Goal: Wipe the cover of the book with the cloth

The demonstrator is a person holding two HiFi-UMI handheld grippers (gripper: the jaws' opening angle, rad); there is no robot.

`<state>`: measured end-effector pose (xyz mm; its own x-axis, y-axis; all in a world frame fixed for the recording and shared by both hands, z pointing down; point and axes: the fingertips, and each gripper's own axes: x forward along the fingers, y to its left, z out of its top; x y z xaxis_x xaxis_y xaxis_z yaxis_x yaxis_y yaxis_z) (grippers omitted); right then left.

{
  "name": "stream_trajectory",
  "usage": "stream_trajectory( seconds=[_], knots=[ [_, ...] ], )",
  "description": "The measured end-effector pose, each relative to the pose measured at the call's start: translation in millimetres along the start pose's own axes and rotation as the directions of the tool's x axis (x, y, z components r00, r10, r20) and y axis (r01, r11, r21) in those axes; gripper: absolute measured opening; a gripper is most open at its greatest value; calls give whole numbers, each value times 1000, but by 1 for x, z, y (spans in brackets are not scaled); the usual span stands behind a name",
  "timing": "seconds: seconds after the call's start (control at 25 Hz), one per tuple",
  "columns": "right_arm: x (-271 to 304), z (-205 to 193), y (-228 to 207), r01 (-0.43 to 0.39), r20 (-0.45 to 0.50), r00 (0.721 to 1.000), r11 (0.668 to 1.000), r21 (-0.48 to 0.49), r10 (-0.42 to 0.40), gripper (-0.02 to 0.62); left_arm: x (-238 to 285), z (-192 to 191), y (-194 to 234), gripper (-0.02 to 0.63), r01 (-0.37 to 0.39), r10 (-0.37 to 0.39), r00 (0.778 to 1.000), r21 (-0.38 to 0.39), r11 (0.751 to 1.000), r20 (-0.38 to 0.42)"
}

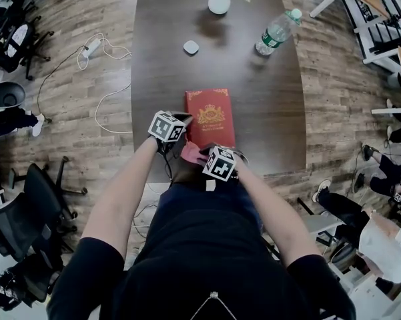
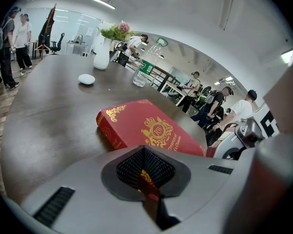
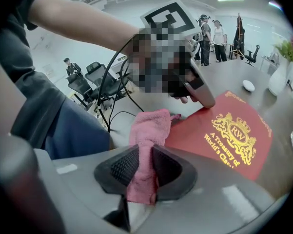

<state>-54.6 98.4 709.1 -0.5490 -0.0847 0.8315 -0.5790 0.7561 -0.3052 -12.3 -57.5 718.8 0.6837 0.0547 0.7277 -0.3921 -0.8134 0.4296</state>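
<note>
Dark table point(image 1: 260, 119), book point(image 1: 212, 115) lengthwise away; left fingers point(image 2: 129, 167) clenched on its corner, right fingers point(image 3: 124, 165) on cloth point(image 3: 148, 130).

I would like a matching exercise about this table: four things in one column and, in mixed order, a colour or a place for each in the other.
Things:
1. book
2. cloth
3. bottle
4. vase

Descriptions:
a. holds flowers
b. pink, clamped in the right gripper
c. red and gold, lying flat
d. clear plastic

Pairs: 1-c, 2-b, 3-d, 4-a
</note>
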Motion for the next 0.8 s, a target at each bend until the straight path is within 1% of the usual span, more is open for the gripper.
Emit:
stream_trajectory(
  seconds=[0.32, 0.8],
  knots=[
    [10, 16, 6, -4, 6, 1000, 1000, -30, 5, 97, -1, 0, 0, -5, 0, 0, 1000, 0, 1000, -1],
    [5, 10, 4, -7, 23, 1000, 1000, 1, 7, 97, 0, 0, -1, -5, 3, -3, 1000, 4, 1000, -2]
  ],
)
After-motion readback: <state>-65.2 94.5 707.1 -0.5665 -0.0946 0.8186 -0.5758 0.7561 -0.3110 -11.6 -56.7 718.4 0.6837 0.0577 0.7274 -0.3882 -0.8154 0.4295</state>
